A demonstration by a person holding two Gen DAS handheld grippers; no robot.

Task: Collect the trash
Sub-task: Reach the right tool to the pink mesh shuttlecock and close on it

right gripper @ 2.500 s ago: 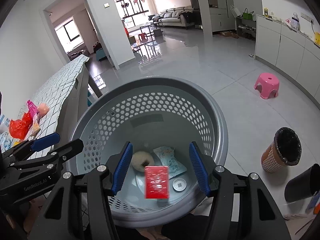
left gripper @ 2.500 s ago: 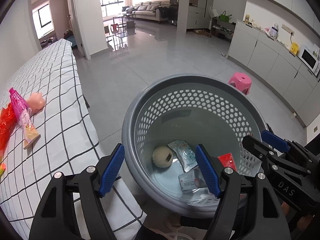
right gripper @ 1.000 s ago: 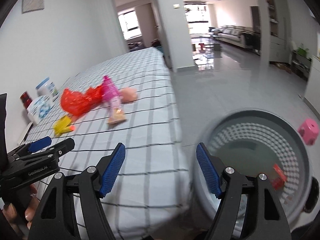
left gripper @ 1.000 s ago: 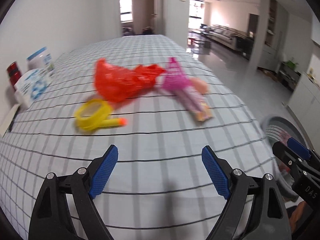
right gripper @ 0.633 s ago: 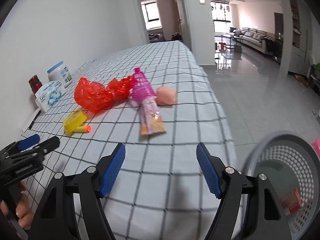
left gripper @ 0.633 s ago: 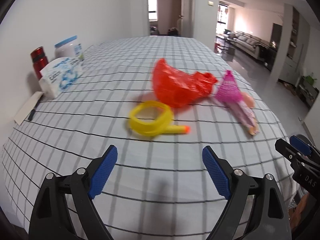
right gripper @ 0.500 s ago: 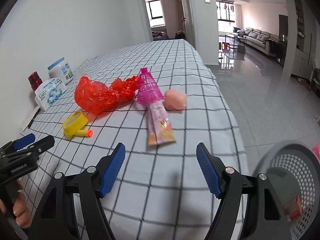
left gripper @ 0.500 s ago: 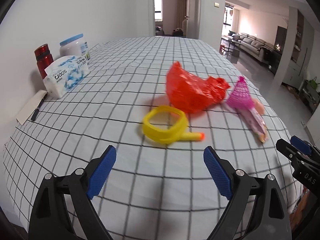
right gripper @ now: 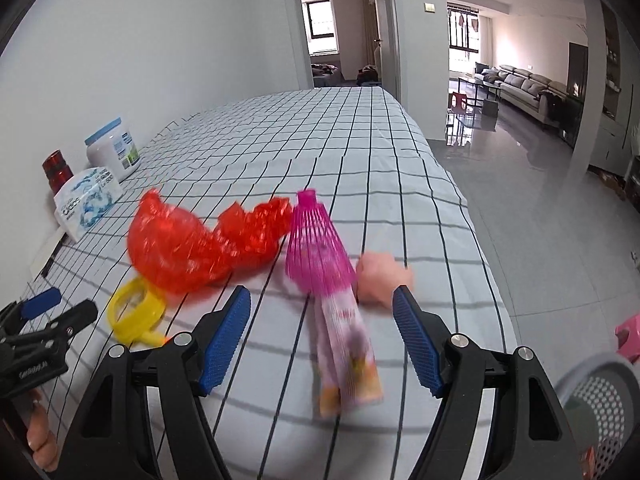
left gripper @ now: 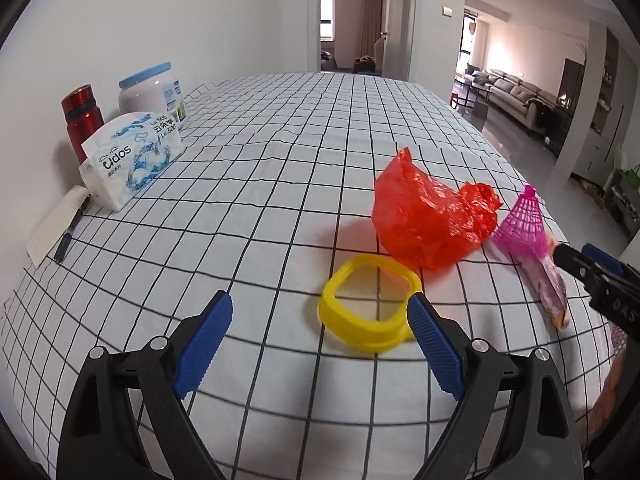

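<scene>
A: What sits far left on the checked surface [left gripper: 280,168]?

B: By the wall, a red bottle [left gripper: 82,120], a white jar with a blue lid [left gripper: 154,92] and a tissue pack [left gripper: 132,156]. Nearer lies a flat pale thing with a pen [left gripper: 70,230] on it; I cannot tell what it is.

A: And the left gripper [left gripper: 318,346]?

B: It hangs above the cloth with its jaws wide and nothing between them. A yellow ring [left gripper: 370,310] lies just beyond its right finger, which hides the ring's near right edge.

A: What about the orange stub [right gripper: 158,338] on that ring?

B: It shows only in the right wrist view, and there it is blurred.

A: Next to the right?

B: A crumpled red plastic bag [left gripper: 432,220], just past the ring. Beside it are a pink mesh cone [right gripper: 318,248] and a pale printed wrapper [right gripper: 348,356], smeared so its print is unreadable.

A: The right gripper [right gripper: 322,346]?

B: Its jaws stand apart, empty, framing the wrapper from above without touching it. A peach-coloured lump [right gripper: 382,276] lies right of the cone, its near edge hidden behind the right finger; I cannot tell what it is.

A: And the far right?

B: A grey perforated basket [right gripper: 600,400] stands on the floor, cut off by the frame edge, with something red barely visible inside.
</scene>
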